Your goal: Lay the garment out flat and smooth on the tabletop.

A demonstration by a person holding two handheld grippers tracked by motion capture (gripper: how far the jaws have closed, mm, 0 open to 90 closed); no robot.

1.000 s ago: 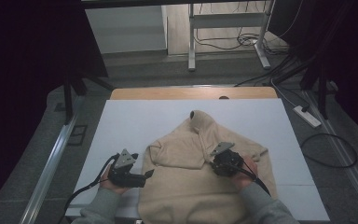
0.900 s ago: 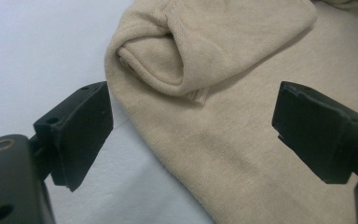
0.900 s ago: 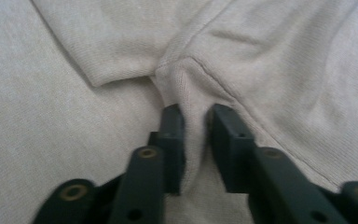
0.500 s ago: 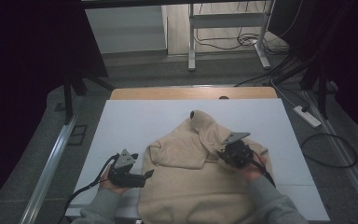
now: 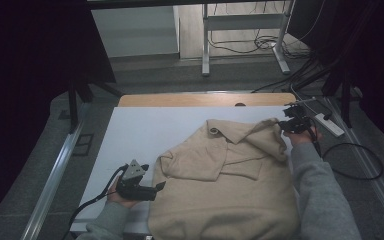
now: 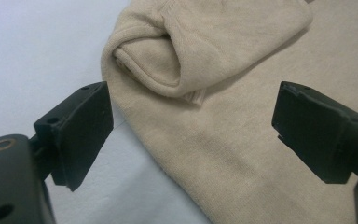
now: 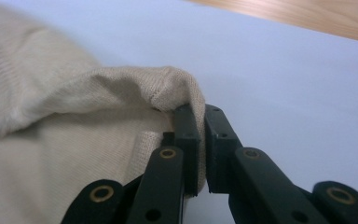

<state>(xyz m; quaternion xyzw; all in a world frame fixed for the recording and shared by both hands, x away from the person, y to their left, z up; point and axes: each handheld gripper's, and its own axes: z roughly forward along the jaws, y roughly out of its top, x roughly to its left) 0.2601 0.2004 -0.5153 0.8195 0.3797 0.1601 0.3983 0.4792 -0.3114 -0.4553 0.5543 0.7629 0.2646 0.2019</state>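
My right tool is clamped on a fold of the beige sweater, its jaws having just closed, with knit pinched between the pads. The gripped edge is lifted off the white bench, and the garment trails back toward my left tool. That tool stands wide, holding nothing, at the sweater's near left edge, a folded sleeve just ahead of it.

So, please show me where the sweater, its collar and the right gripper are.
sweater (image 5: 230, 210): high view, on the wide body part.
collar (image 5: 214, 131): high view, on the rolled neck opening.
right gripper (image 7: 200, 140): right gripper view, where its jaws pinch the fabric.
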